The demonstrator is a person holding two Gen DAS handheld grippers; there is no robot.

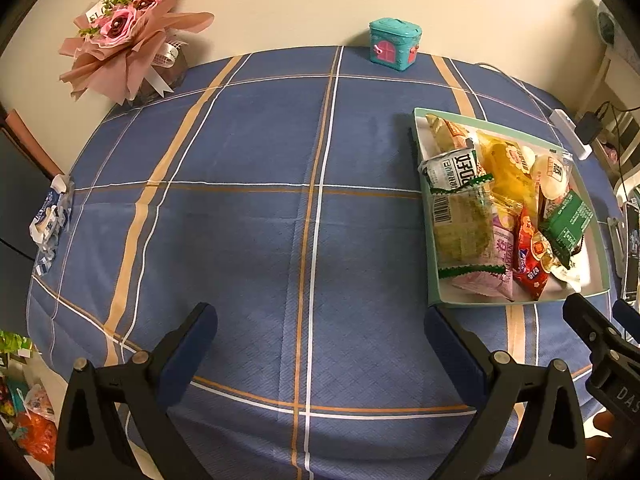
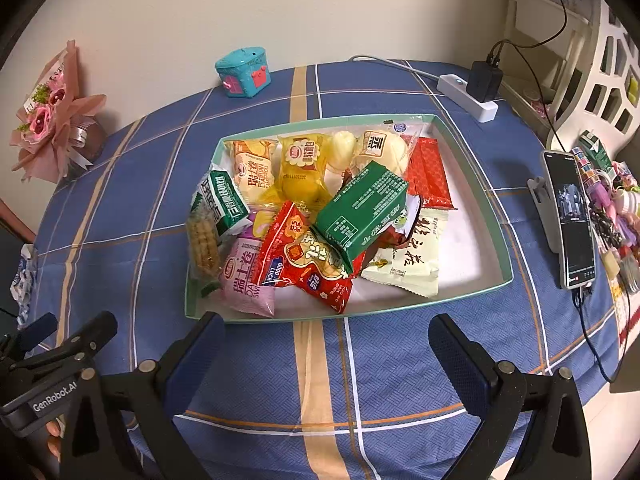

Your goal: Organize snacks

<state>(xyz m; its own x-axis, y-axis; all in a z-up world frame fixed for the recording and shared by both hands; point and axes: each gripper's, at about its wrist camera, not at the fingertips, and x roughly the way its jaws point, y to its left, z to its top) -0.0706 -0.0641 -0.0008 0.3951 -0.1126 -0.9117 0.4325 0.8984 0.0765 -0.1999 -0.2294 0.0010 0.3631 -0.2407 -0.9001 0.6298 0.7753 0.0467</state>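
Note:
A shallow mint-green box [image 2: 502, 240] holds a pile of several wrapped snacks: a green packet [image 2: 362, 210] on top, a red packet [image 2: 304, 264], a pink roll packet [image 2: 244, 280], a yellow bun [image 2: 300, 168] and a cream packet [image 2: 404, 256]. The box also shows at the right of the left wrist view [image 1: 434, 280]. My right gripper [image 2: 326, 344] is open and empty just in front of the box's near edge. My left gripper [image 1: 320, 332] is open and empty over bare tablecloth, left of the box.
The blue checked tablecloth [image 1: 248, 216] covers the table. A teal toy box [image 1: 394, 44] and a pink bouquet [image 1: 124, 32] stand by the back wall. A phone on a stand [image 2: 570, 216], a power strip [image 2: 468, 96] and cables lie right of the box.

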